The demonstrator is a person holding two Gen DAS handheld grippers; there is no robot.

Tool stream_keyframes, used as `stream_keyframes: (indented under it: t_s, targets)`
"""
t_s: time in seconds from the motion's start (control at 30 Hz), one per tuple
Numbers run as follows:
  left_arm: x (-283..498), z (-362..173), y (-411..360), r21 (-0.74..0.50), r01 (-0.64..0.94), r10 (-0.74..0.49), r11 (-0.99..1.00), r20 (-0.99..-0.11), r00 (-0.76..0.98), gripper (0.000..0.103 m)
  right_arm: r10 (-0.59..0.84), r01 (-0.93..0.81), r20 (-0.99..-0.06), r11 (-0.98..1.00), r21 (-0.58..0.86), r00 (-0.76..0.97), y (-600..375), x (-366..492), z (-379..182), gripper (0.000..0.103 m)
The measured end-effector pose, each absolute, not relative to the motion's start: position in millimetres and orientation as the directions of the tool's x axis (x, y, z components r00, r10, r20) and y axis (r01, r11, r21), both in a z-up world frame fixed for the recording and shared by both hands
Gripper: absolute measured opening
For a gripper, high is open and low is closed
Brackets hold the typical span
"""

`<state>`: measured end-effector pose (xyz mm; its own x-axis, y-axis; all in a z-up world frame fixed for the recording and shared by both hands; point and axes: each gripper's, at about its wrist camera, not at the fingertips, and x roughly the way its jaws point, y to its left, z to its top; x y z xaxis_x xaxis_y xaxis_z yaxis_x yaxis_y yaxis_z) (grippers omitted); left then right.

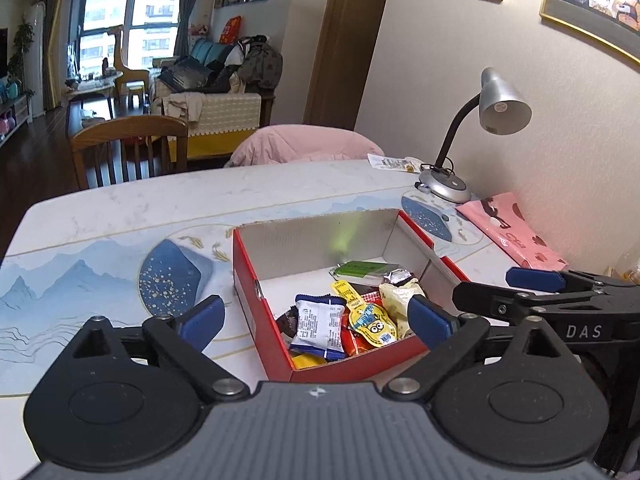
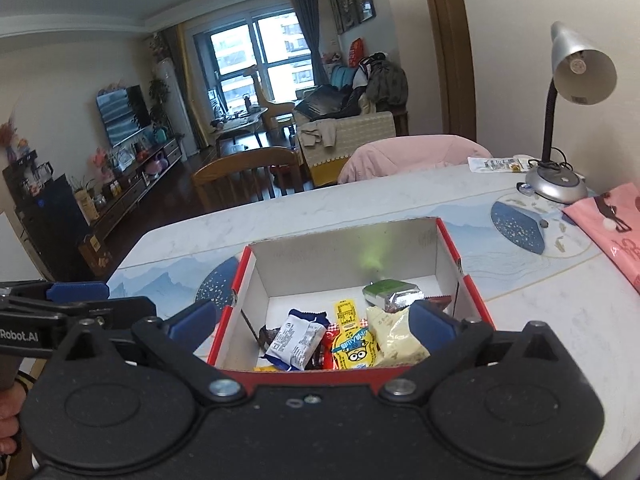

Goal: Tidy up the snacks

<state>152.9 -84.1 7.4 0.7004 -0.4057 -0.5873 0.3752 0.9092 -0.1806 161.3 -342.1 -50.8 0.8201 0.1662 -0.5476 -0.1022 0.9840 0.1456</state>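
— Two grippers, both with their blue-padded fingers spread wide and nothing between them. The left gripper [image 1: 316,318] hovers over the near-left corner of the box; the right gripper [image 2: 312,322] hangs over its near edge.

— What is the box made of?

— Cardboard: the red box [image 1: 248,280] is glossy red outside, plain white inside, rectangular and open-topped. It sits on a marble-look table [image 1: 120,208] printed with blue mountains.

— And the snacks?

— Piled at the near end of the box. A white-and-blue crinkled packet [image 1: 318,326] with small print I cannot read, a yellow sachet [image 1: 370,322] showing a goggle-eyed cartoon face, a pale cream pouch [image 2: 394,340], and further back a green bar [image 1: 362,270] with a foil end.

— Any readable writing?

— "DAS" on the right gripper's black arm in the left view, "Robot.AI" on the left one's in the right view.

— Anything else on the table?

— A silver gooseneck lamp [image 1: 492,120] and a soft pink bag [image 1: 516,232] by the wall.
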Motion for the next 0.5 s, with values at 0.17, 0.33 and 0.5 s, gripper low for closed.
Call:
stream_keyframes:
  t_s: [0.17,0.33,0.5]
  targets:
    - [150.5,7.9,-84.7,-0.178,0.369,-0.4,0.912,-0.583,0.707,0.099,0.16,-0.096,-0.545,0.985,0.145,0.823,-340.3,154.5,-54.7,0.103]
    - [149.4,6.3,-85.6,-0.185,0.362,-0.399,0.913,-0.588,0.704,0.099,0.173,-0.099,-0.53,0.981,0.165,0.83,-343.2,152.6,-53.5,0.103]
    - [147.3,5.8,-87.1,-0.179,0.367,-0.398,0.913,-0.59,0.702,0.099,0.179,-0.103,-0.525,0.98,0.17,0.832,-342.3,150.2,-54.6,0.103]
